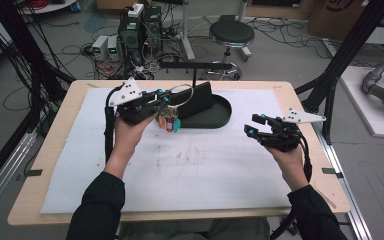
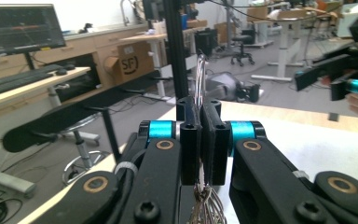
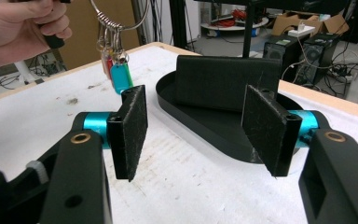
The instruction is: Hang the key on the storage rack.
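I have the left gripper (image 1: 162,97) clamped on the wire key ring (image 1: 182,95), its fingers (image 2: 191,140) pressed flat together with the ring's loop standing up between them. The ring hangs in the air just beside the near-left end of the black tray (image 1: 220,117), and its bunch of coloured key tags (image 1: 169,122) dangles below, clear of the white mat (image 1: 190,165) on the desk (image 1: 55,150). From the right gripper view the ring (image 3: 121,16) and tags (image 3: 119,72) hang to the left of the tray (image 3: 200,126).

My right gripper (image 1: 254,125) waits well to the right of the tray, fingers (image 3: 133,130) apart with nothing between them.

I judge this to be the carrying step: keys lifted, not yet placed. A black hook stand (image 1: 195,66) rises behind the tray, so next I expect to lift the ring higher and steer its loop over the bar, or lower the bunch into the tray, before I loosen the fingers.
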{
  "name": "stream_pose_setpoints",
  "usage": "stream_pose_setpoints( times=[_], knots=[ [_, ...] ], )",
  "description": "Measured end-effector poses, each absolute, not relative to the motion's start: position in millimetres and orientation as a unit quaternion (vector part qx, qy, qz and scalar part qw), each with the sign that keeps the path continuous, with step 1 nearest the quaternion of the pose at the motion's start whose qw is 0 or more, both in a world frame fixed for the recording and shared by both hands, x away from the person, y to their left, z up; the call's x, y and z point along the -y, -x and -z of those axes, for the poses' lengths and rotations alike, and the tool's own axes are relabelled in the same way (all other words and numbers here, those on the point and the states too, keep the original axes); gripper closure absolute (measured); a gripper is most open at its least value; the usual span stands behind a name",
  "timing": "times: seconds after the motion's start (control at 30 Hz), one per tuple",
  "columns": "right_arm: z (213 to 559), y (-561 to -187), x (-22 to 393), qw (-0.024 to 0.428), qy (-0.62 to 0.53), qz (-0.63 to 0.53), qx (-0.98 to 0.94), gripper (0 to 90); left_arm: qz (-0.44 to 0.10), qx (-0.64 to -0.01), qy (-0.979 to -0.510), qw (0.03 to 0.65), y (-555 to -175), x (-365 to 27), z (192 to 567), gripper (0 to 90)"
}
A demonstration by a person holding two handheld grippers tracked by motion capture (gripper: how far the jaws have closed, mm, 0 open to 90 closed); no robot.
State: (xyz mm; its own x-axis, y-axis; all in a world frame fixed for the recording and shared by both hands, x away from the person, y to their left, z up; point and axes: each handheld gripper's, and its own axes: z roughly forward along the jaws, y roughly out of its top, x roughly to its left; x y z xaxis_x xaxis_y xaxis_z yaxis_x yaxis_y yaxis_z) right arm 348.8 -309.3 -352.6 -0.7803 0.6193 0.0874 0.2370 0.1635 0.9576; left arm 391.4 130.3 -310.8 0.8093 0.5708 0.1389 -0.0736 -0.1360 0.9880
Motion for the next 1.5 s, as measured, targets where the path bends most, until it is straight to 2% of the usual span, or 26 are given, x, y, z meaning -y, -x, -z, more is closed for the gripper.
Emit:
stream_pose_setpoints(
  times=[0.47,1.23,1.5],
  knots=[
    [352.7,-349.7,311.7,0.169,-0.290,-0.581,-0.742,42.3,-0.276,-0.214,-0.695,0.628,-415.8,-140.0,314.2,86.4],
    [353.9,-350.7,314.2,0.169,-0.293,-0.581,-0.740,43.0,-0.278,-0.279,-0.685,0.613,-454.4,-147.8,336.8,86.4],
    [354.0,-351.0,314.0,0.168,-0.293,-0.581,-0.740,43.1,-0.268,-0.306,-0.663,0.629,-464.9,-155.2,345.0,86.4]
  ],
)
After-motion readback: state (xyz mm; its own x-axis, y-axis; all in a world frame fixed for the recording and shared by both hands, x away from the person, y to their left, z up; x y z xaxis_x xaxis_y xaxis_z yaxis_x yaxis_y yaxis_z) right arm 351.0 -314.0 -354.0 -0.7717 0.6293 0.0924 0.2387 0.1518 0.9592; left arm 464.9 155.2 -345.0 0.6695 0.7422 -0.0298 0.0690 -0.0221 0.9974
